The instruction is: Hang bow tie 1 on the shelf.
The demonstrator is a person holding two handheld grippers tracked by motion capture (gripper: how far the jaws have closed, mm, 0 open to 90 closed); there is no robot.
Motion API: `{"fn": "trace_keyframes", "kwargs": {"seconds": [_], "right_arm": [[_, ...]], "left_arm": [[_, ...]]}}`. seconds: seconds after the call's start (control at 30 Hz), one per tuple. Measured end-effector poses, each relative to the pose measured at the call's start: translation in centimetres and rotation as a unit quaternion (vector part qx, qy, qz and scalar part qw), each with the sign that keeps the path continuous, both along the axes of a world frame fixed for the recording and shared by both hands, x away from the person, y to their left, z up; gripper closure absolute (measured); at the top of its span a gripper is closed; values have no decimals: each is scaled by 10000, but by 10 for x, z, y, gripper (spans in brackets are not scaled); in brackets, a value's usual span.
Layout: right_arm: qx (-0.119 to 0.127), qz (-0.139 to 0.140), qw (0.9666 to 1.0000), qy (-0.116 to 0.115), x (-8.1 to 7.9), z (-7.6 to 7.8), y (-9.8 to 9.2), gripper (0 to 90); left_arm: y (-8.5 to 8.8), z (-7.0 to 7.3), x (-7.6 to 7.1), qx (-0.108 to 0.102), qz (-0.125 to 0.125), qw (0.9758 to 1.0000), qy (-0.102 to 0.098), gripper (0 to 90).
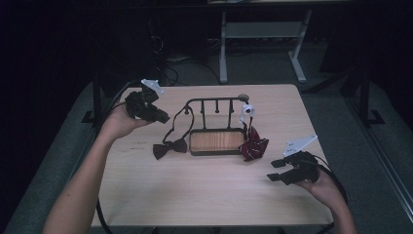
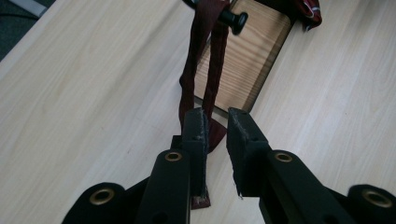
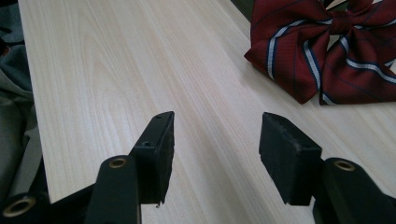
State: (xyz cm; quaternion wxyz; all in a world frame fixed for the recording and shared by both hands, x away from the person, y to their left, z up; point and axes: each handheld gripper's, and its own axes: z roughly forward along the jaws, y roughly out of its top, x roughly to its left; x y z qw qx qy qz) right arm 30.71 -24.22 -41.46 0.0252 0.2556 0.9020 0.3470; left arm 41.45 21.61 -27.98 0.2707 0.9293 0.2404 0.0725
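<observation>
A black peg rack (image 1: 214, 101) stands over a wooden tray base (image 1: 216, 141) mid-table. A dark bow tie (image 1: 170, 147) lies left of the base, its strap (image 1: 178, 119) looped over the rack's left end. My left gripper (image 1: 163, 118) hovers beside that strap. In the left gripper view the strap (image 2: 205, 60) hangs from a peg (image 2: 233, 19) and runs down just behind my slightly parted jaws; the left gripper (image 2: 217, 116) is open, not pressing on it. A red striped bow tie (image 1: 253, 146) (image 3: 327, 60) rests against the base's right side. My right gripper (image 1: 275, 170) (image 3: 217, 126) is open over bare table.
The light wooden table (image 1: 204, 195) has bare room in front of the rack and at its near half. Cables trail from both grippers off the table's sides. A white desk frame (image 1: 224, 48) stands on the grey floor beyond the far edge.
</observation>
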Motion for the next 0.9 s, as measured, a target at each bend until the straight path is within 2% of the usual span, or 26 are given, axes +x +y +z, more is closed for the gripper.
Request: {"fn": "trace_keyframes", "kwargs": {"seconds": [0.13,0.17,0.5,0.9], "right_arm": [[-1,-29,10000,-61,1,0,-1,436],[1,-32,10000,-51,1,0,-1,436],[4,-105,9999,-52,1,0,-3,423],[9,-197,9998,-38,0,-1,-5,410]], "left_arm": [[5,0,-4,-9,-24,10000,-17,761],[5,-1,-6,-67,15,10000,-23,761],[9,-7,-17,59,-62,10000,-44,729],[17,-18,-29,19,-44,10000,-60,697]]}}
